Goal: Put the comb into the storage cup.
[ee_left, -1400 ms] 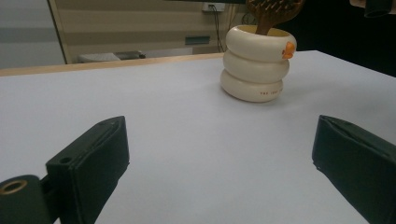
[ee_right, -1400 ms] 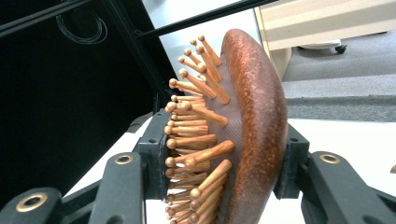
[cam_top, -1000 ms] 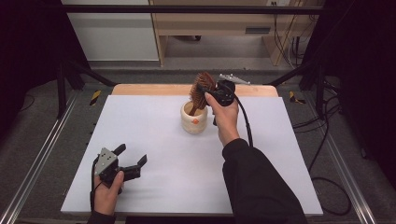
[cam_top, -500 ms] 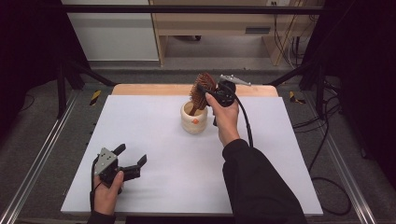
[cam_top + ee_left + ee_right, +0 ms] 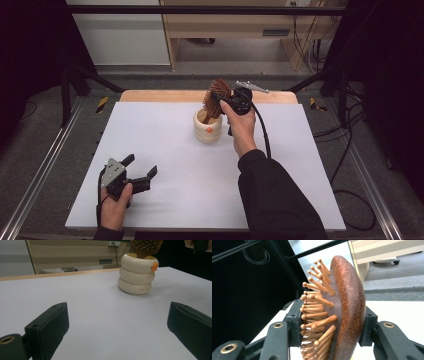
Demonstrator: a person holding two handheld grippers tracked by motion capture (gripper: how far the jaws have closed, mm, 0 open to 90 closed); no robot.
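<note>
Right gripper (image 5: 223, 101) at the table's far side, jaws clamped on a wooden hairbrush (image 5: 215, 99) whose handle stands in a cream ringed cup (image 5: 208, 131); left gripper (image 5: 141, 171) near the front left corner, jaws wide apart, holding nothing, well apart from the cup

Your worktop (image 5: 165, 130) is covered in white, with a bare wooden strip along its far edge. Grey carpeted floor (image 5: 45, 145) surrounds it. Metal rails (image 5: 35, 185) run along both sides, and black frame struts (image 5: 75, 80) angle down at the far corners. Beyond, you face a light wooden cabinet (image 5: 230, 25) and a white panel (image 5: 120, 35) to its left. Black cables (image 5: 350, 165) trail over the floor at your right. Both flanks of the room are dark.
</note>
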